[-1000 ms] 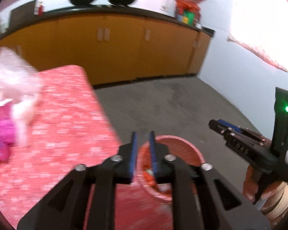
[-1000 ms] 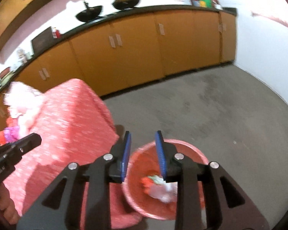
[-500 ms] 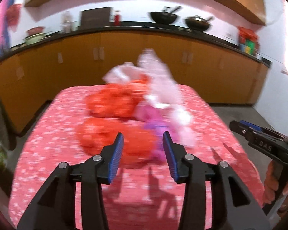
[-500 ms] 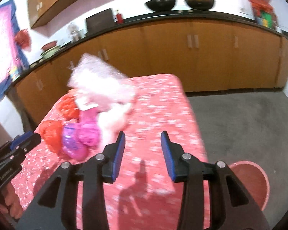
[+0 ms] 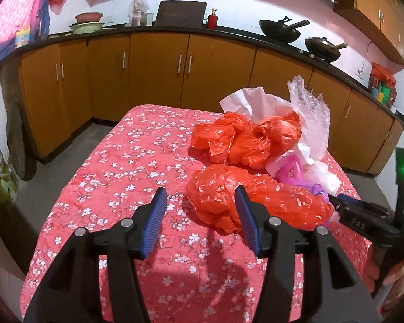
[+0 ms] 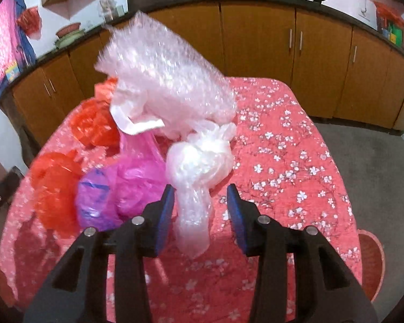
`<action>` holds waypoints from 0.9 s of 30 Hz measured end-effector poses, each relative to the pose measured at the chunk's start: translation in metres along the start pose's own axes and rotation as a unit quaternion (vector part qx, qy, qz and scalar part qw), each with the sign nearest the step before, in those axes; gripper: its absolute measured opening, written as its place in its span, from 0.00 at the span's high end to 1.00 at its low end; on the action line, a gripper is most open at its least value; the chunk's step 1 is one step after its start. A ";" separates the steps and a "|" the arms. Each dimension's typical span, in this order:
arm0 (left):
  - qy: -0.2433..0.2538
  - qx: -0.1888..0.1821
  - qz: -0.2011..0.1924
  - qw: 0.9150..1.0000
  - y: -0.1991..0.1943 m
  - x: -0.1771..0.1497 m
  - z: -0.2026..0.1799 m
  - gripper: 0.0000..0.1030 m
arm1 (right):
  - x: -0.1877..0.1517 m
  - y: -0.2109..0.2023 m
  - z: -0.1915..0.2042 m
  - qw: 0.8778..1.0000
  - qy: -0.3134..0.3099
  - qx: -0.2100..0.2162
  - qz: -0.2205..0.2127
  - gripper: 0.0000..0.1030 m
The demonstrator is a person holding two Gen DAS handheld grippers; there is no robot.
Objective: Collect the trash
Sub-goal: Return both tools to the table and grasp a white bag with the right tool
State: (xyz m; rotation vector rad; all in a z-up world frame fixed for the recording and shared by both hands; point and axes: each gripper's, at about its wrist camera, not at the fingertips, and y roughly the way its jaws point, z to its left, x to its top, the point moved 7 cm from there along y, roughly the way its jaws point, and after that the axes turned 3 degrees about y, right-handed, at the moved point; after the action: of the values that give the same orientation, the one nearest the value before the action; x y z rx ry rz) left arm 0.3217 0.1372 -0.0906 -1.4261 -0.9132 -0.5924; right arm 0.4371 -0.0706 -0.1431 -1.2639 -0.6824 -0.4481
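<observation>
Trash lies heaped on the bench [image 5: 115,177], which wears a red flowered cloth. Your left gripper [image 5: 202,215] has its fingers spread and still widening, nothing between them; the near orange bag [image 5: 229,196] sits just right of the gap, partly behind the right finger, its long side running left to right. Your right gripper [image 6: 199,212] is closing its fingers, not yet touching the clear plastic bundle [image 6: 194,188] that stands between them. That bundle's long axis runs from near to far, knot at the far end. Pink bag [image 6: 137,177] lies left of it. Bubble wrap [image 6: 164,80] behind is blurred. A red bin [image 6: 371,263] is cut off at the right edge.
</observation>
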 end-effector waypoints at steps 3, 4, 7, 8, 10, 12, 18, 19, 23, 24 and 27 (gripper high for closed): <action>-0.001 -0.005 0.003 1.000 0.006 0.000 -0.002 0.48 | -0.001 0.001 -0.005 1.000 0.010 0.005 0.005 0.92; -0.002 -0.007 0.004 1.000 0.007 0.001 -0.002 0.48 | -0.001 -0.001 -0.006 1.000 0.009 0.004 0.001 0.93; -0.003 -0.012 0.008 1.000 0.012 0.001 -0.006 0.48 | -0.002 -0.011 -0.014 1.000 0.008 -0.004 -0.017 0.94; -0.002 -0.012 0.008 1.000 0.013 0.002 -0.009 0.48 | -0.002 -0.014 -0.016 1.000 0.009 -0.005 -0.019 0.94; 0.010 -0.005 0.013 1.000 0.018 0.003 -0.013 0.48 | -0.005 -0.018 -0.022 1.000 0.013 -0.006 -0.019 0.94; 0.020 0.004 0.021 1.000 0.026 0.003 -0.016 0.48 | -0.009 -0.021 -0.027 1.000 0.014 -0.008 -0.017 0.94; 0.026 0.008 0.052 0.998 0.044 -0.006 -0.018 0.73 | -0.015 -0.029 -0.038 1.000 0.022 -0.014 -0.018 0.94; 0.027 0.011 0.052 0.998 0.044 -0.007 -0.017 0.76 | -0.016 -0.029 -0.039 0.999 0.022 -0.015 -0.018 0.94; 0.022 0.023 0.048 0.998 0.037 -0.008 -0.007 0.89 | -0.018 -0.034 -0.048 0.999 0.025 -0.022 -0.020 0.94; 0.019 0.027 0.046 0.998 0.034 -0.007 -0.001 0.90 | -0.018 -0.035 -0.049 0.999 0.026 -0.023 -0.021 0.94; 0.012 0.036 0.040 0.998 0.026 -0.003 0.010 0.90 | -0.018 -0.043 -0.056 0.999 0.029 -0.028 -0.028 0.94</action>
State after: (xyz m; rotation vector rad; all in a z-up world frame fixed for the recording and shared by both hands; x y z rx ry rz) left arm 0.3392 0.1491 -0.1090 -1.3803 -0.8462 -0.5110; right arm 0.4082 -0.1370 -0.1329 -1.2816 -0.6610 -0.5520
